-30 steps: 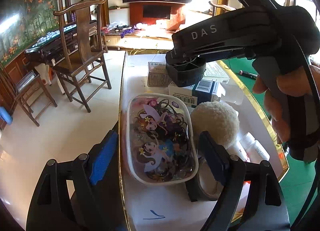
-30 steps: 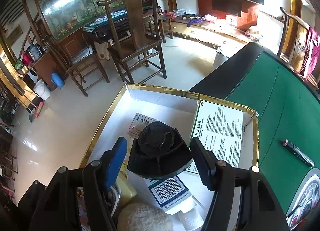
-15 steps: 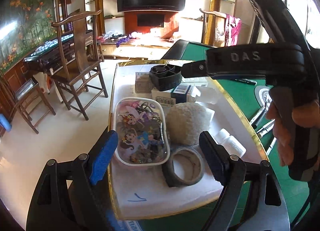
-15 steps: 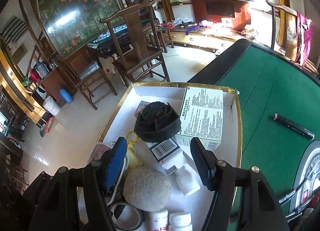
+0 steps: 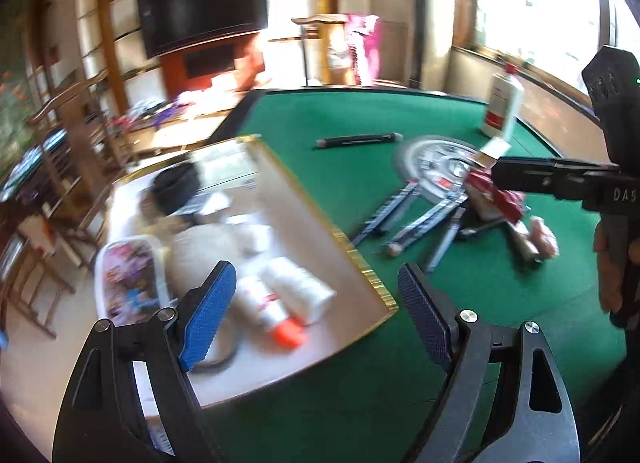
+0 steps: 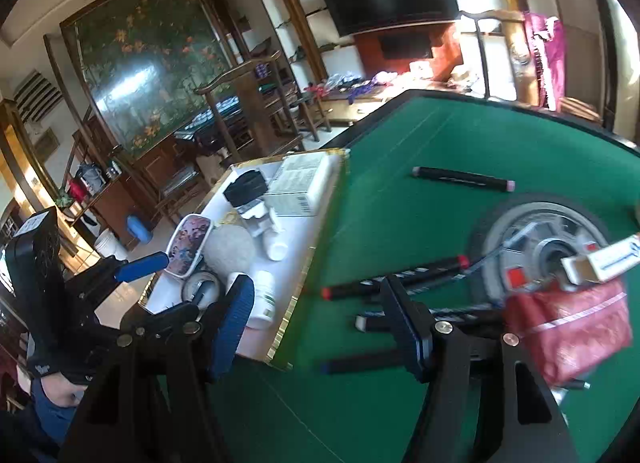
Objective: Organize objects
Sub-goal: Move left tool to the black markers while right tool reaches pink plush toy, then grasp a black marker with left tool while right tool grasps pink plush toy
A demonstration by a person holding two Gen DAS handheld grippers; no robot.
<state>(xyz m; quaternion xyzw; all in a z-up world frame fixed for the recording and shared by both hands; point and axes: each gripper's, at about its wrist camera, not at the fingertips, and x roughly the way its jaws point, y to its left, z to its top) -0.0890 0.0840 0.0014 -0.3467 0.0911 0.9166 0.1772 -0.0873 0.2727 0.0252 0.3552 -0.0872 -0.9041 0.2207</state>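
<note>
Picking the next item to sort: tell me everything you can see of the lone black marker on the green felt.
The black marker is a slim dark barrel with a pale pinkish cap end. It lies flat on the green felt, alone, beyond the round grey wheel-like disc and apart from the gold-edged tray. Nothing touches it.

Under both claws lies a green table [image 6: 400, 135] covered in matt, felt-like cloth. Left of the right gripper [image 6: 320, 327], a white tray [image 6: 296, 231] has a smooth matt floor and a glossy gold-foil rim. In it sit a fuzzy, rough-looking ball [image 6: 230, 249], glossy white plastic bottles [image 6: 264, 299] and a printed paper carton [image 6: 300, 183]. Right of that claw, a red pouch [image 6: 568, 331] looks like quilted cloth with a slight sheen, and a round hub [image 6: 540, 247] shows shiny metal. The left gripper [image 5: 316, 323] has ribbed blue pads [image 5: 208, 319] on matt black plastic arms with bright metal screws.
</note>
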